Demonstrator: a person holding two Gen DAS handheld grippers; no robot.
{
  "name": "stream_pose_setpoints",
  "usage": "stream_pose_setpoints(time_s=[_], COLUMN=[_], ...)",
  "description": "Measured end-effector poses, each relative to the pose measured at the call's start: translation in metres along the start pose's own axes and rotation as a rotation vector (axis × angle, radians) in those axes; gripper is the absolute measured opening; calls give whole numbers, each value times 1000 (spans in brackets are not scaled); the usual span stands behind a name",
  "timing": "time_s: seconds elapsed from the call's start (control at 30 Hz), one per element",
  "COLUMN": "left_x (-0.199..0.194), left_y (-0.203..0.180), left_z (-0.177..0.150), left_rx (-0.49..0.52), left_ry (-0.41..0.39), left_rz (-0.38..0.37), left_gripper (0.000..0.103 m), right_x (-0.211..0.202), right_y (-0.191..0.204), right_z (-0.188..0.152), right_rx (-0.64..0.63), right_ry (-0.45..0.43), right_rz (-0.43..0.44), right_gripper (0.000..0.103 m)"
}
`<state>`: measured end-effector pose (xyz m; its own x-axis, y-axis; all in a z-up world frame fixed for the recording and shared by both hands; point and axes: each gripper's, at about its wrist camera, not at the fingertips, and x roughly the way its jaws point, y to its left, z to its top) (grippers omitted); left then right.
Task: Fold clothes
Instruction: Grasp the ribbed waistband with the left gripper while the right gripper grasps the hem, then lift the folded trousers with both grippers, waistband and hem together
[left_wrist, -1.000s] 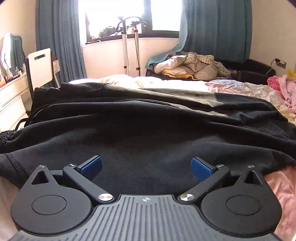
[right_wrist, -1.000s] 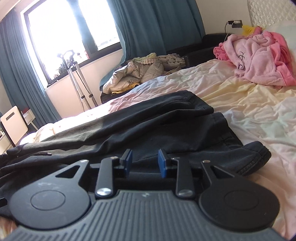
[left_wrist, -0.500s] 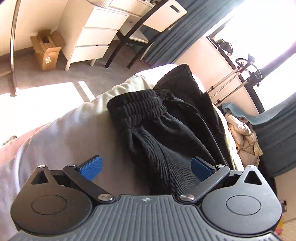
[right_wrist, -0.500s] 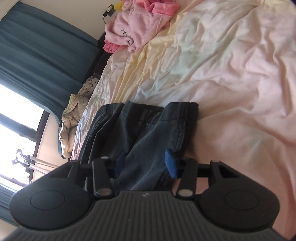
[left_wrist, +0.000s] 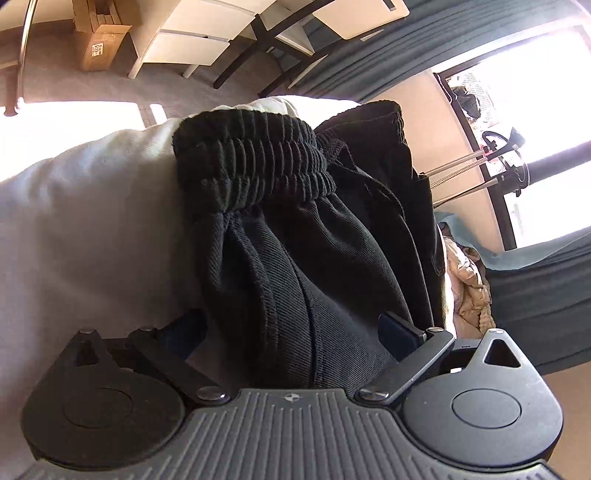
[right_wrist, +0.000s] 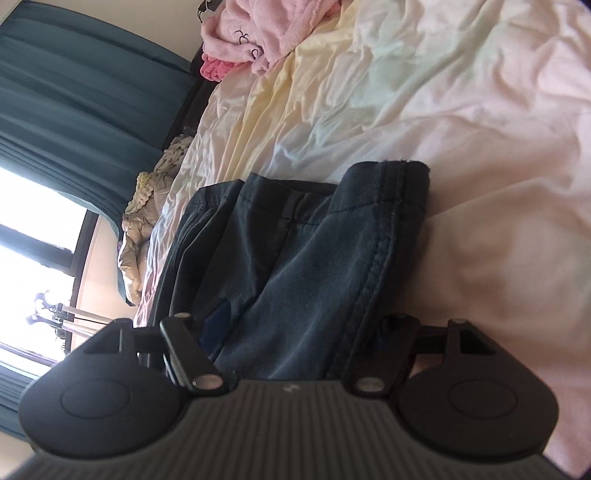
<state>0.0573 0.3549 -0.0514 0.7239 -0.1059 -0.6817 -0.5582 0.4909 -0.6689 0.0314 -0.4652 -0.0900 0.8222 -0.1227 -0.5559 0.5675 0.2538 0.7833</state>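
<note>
L gripper (left_wrist: 291, 334): fingers spread wide, straddling the black trousers (left_wrist: 295, 258) just below the elastic waistband (left_wrist: 251, 162); pads not pressing cloth, so nothing gripped. R gripper (right_wrist: 303, 325): fingers have just been opening, now wide, hem end of the trousers (right_wrist: 314, 251) lying between them but not pinched. Trousers lie lengthwise on the bed (right_wrist: 461, 129), legs stacked.

Step looks like taking both ends for the next fold. To do it well: push fingers far enough in to catch all layers, w/ the stitched hem edge (right_wrist: 373, 266) fully inside on the R, close both together, lift evenly so the stack doesn't slide apart.

Hard to see: L near pad sits in shadow against cloth, contact unclear. R far pad mostly hidden behind fabric. Mid-section of the trousers is in neither view. Further off: pink robe (right_wrist: 251, 33) on the bed, drawers (left_wrist: 192, 40) and cardboard box (left_wrist: 99, 44) on the floor, window blown out by glare.
</note>
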Motion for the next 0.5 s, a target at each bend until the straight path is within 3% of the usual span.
stream_pose_setpoints(time_s=[0.07,0.17,0.27,0.33,0.43,0.5], left_x=[5,6,8,7,3,1], left_y=[-2,1,4,3,-1,2], left_z=[-6,-16,-23,-24,-29,-30], left_rx=[-14,-31,-50,-39,-4,-36], left_ry=[-42,-88,-78,-68,-74,-71], left_rz=[41,-15,-105,-162,-165,-182], left_gripper=[98,94,78,77,78,78], right_x=[5,9,7,6,6,7], right_y=[-4,-7,-1,6,10,5], right_z=[4,9,11,12,12,14], right_rx=[44,95,91,62,61,102], right_ry=[7,10,-4,-12,-12,-2], right_rz=[48,116,187,188,195,192], right_gripper=[72,65,64,64,65,65])
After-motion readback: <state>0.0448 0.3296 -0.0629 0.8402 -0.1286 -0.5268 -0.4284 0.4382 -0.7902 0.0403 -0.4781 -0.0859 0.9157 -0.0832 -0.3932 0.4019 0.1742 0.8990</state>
